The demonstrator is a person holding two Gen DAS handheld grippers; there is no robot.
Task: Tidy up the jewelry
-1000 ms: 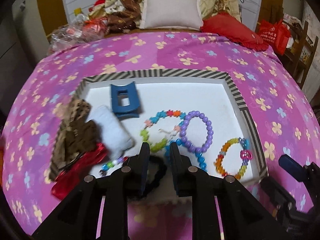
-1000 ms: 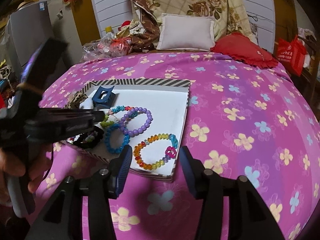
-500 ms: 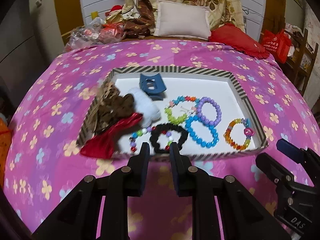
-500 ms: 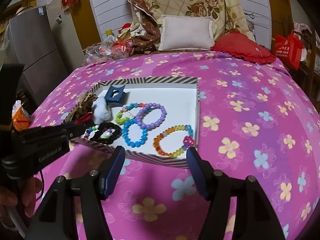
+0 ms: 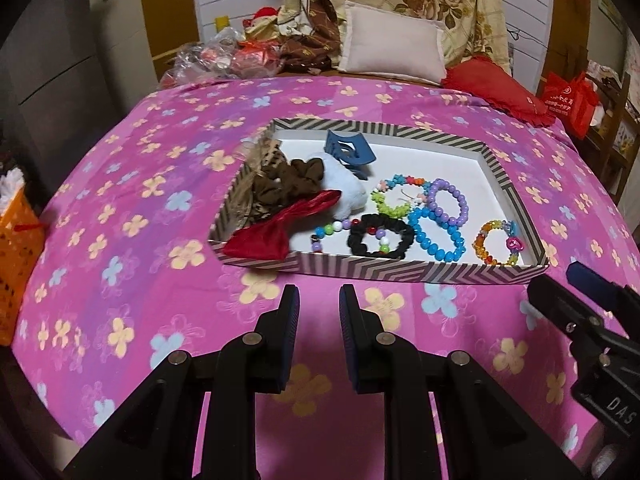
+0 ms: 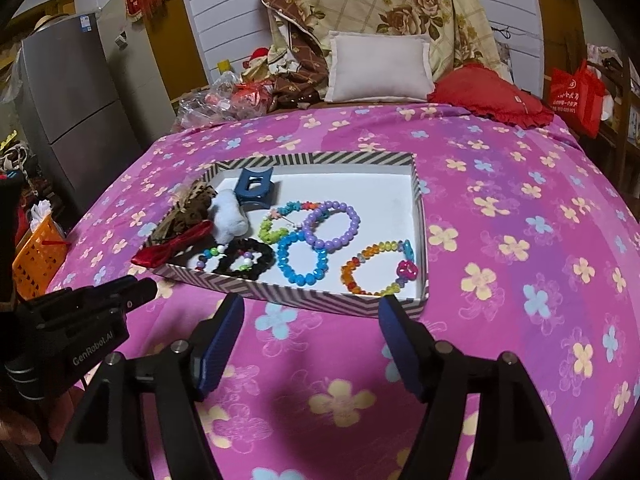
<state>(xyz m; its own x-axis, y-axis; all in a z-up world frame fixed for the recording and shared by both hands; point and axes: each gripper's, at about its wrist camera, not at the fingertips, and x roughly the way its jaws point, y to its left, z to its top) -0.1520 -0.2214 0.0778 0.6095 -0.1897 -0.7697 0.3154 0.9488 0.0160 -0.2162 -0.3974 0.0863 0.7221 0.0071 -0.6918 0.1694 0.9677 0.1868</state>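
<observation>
A bed in pink flowered cover carries the striped tray of bracelets, just beyond both tools; left tool narrowly parted, empty; right tool, jaws just widening, holds nothing.

A: Left wrist view. Shallow rectangular tray with a zigzag-striped rim sits on the pink flowered bedspread. Contents?

B: Far side: blue plastic claw clip. Left end: brown fabric scrunchies, white fluffy scrunchie, red satin cloth draped over the rim.

A: Bracelets?

B: Black scrunchie at the near wall; blue bead bracelet touching a purple bead bracelet; orange-and-multicolour bead bracelet near the right corner.

A: Left gripper?

B: Short of the tray, over the bedspread; jaws narrowly apart, nothing between. Right gripper enters at the right edge.
</observation>
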